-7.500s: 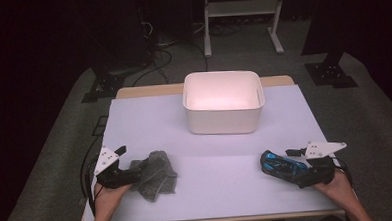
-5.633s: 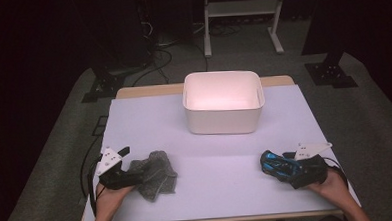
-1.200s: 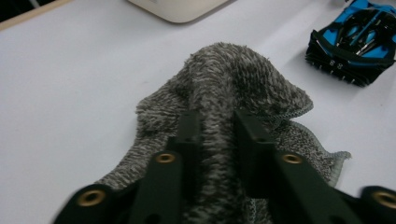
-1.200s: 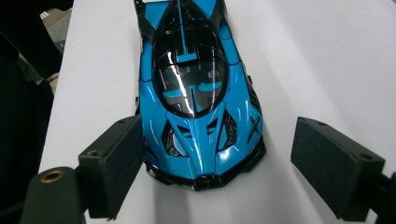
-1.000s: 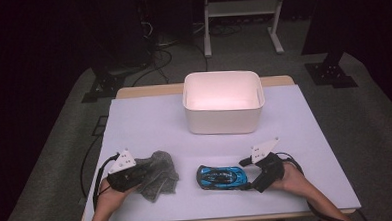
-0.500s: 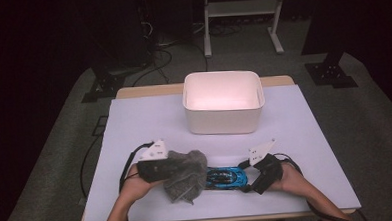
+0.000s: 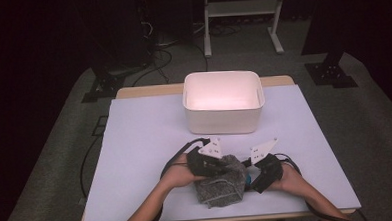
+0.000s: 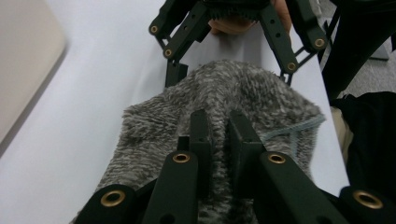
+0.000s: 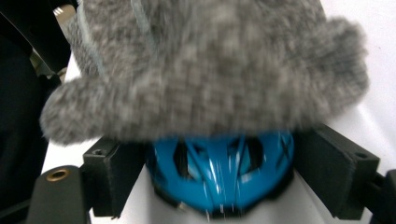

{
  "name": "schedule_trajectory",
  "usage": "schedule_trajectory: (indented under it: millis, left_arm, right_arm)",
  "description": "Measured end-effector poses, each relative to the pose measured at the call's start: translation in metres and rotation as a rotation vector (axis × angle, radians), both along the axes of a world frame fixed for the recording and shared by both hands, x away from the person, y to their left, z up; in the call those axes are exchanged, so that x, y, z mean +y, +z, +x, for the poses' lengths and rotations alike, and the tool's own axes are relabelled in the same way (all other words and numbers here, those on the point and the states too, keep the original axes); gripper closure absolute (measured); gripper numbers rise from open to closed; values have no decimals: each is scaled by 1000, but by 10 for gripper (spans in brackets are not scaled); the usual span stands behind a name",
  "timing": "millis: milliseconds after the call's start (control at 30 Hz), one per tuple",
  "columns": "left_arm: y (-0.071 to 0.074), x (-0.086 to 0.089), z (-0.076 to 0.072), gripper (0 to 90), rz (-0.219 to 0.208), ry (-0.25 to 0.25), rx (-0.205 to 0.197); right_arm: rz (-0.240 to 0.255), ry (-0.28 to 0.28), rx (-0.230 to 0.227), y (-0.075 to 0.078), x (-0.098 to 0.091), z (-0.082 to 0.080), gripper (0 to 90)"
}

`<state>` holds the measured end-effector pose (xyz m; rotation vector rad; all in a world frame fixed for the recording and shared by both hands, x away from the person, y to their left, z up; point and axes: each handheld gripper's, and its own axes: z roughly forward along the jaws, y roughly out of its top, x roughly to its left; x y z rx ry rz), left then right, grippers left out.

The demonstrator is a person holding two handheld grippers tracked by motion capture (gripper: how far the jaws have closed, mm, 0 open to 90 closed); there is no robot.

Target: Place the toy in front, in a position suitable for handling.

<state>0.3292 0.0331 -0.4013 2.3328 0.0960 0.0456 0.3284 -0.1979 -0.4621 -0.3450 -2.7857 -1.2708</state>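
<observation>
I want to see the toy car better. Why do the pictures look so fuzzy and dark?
In the right gripper view the grey cloth is smeared with blur, and the blue car under it shows streaks; in the left gripper view the near jaws look soft but the cloth's fibres are sharper; in the high view the room behind is almost black while the white bin glows bright.

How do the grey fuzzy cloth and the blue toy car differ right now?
The grey fuzzy cloth is soft, shaggy and crumpled; the blue toy car is hard, glossy and moulded. The cloth is pinched in the left gripper; the car sits between the right gripper's fingers. The cloth lies on top, draped over the car. Both are over the near table edge.
</observation>
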Motion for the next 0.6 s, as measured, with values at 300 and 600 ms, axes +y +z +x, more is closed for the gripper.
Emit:
schedule_trajectory:
  millis: [300,600]
  left_arm:
    - [-10,12,2,819,23,40,18]
    - [-10,66,-1,817,2,143,26]
  right_arm:
    - [-27,17,-65,0,3,-6,206]
    - [-57,23,-124,0,5,-9,231]
